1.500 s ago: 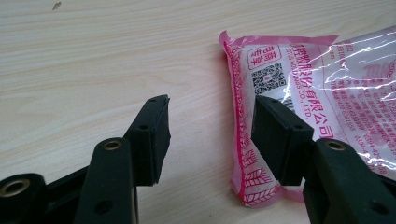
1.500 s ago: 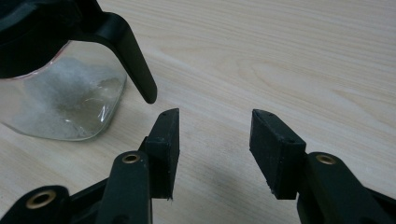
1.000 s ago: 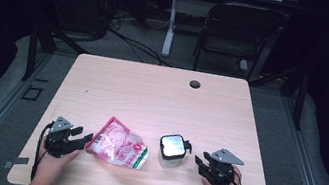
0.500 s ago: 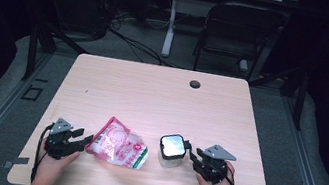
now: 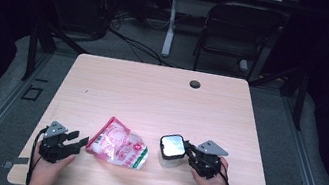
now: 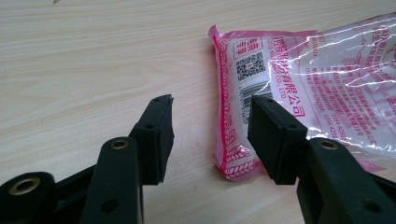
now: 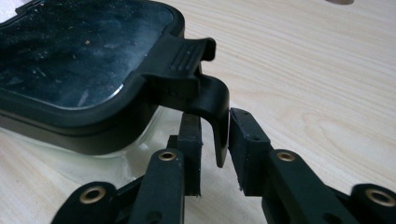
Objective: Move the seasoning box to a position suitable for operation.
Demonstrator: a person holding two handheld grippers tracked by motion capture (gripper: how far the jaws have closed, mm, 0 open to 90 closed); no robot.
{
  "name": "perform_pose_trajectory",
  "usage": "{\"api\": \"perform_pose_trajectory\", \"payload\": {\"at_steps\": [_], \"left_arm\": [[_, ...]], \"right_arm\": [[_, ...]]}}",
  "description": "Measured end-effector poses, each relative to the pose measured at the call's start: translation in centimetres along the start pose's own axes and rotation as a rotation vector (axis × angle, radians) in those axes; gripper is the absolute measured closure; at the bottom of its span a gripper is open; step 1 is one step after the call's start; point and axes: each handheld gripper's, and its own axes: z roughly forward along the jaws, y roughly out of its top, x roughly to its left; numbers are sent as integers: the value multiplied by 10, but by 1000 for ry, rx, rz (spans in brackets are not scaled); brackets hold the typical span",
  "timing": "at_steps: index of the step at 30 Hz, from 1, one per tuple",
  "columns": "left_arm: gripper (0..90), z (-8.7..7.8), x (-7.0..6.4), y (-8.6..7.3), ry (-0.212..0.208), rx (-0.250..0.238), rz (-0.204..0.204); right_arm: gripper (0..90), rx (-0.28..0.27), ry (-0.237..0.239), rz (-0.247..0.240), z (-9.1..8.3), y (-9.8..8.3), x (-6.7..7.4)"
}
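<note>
We saw a small clear container (image 5: pixel 170 158) with a black-rimmed lid (image 7: pixel 79 56) standing on the wooden table (image 5: pixel 161 97) at about five o'clock from the table's middle, near the front edge. The lid's glossy top was dusty, and a black latch tab (image 7: pixel 205 100) hung down from its side over the clear wall. At three o'clock of the container, touching it, we held the right gripper (image 7: pixel 215 149); its jaws had just been closing and stood on either side of the latch tab, the right one against it and the left one close beside it, so we read them as pinching the tab.

At nine o'clock from the container, a little apart, lay a pink and clear plastic packet (image 5: pixel 118 143) printed with a barcode and a square code, flat on the table with a green strip at its near end. The left gripper (image 6: pixel 210 135) waited at the packet's nine o'clock with its jaws apart, one pad (image 6: pixel 273 140) over the packet's corner and the other over bare wood, gripping nothing. A dark round hole (image 5: pixel 195 84) sat in the table at twelve o'clock, well apart. Nothing stood between the gripper and the latch.
</note>
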Motion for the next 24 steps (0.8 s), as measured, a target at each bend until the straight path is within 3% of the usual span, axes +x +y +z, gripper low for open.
{"api": "perform_pose_trajectory", "payload": {"at_steps": [9, 15, 24], "left_arm": [[501, -3, -1, -2, 2, -6, -2], [501, -1, -4, 0, -10, -2, 13], [501, 5, -16, 6, -35, -6, 62]], "right_arm": [[807, 17, -37, -35, 2, 3, 3], [820, 29, -44, -33, -2, 3, 5], [815, 55, -48, -47, -12, -1, 18]]}}
